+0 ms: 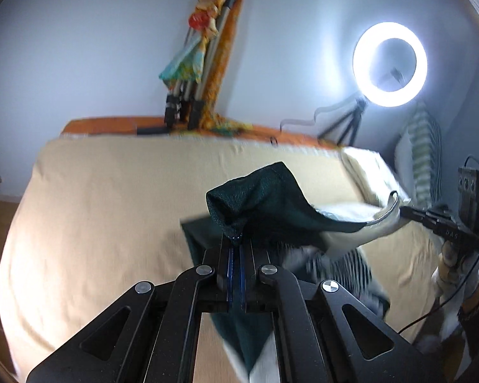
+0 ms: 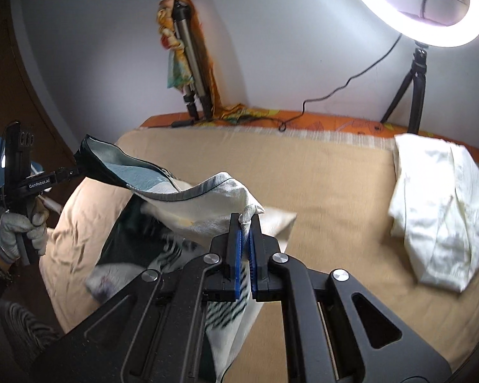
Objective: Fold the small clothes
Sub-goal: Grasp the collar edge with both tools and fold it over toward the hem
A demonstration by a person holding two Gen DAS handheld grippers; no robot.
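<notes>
A small garment (image 1: 271,204), dark green and white with black stripes, hangs stretched in the air between both grippers above the tan bed sheet (image 1: 111,210). My left gripper (image 1: 236,239) is shut on its dark green corner. My right gripper (image 2: 246,220) is shut on its white corner (image 2: 207,201). The right gripper also shows at the right of the left wrist view (image 1: 408,212), and the left gripper at the left of the right wrist view (image 2: 76,169). The garment's lower part sags toward the bed and is blurred.
A white folded cloth (image 2: 440,210) lies on the bed at the right. A lit ring light (image 1: 389,63) on a tripod (image 2: 408,95) stands at the back right with its cable (image 2: 335,92). A folded tripod draped in orange fabric (image 1: 204,63) leans on the wall.
</notes>
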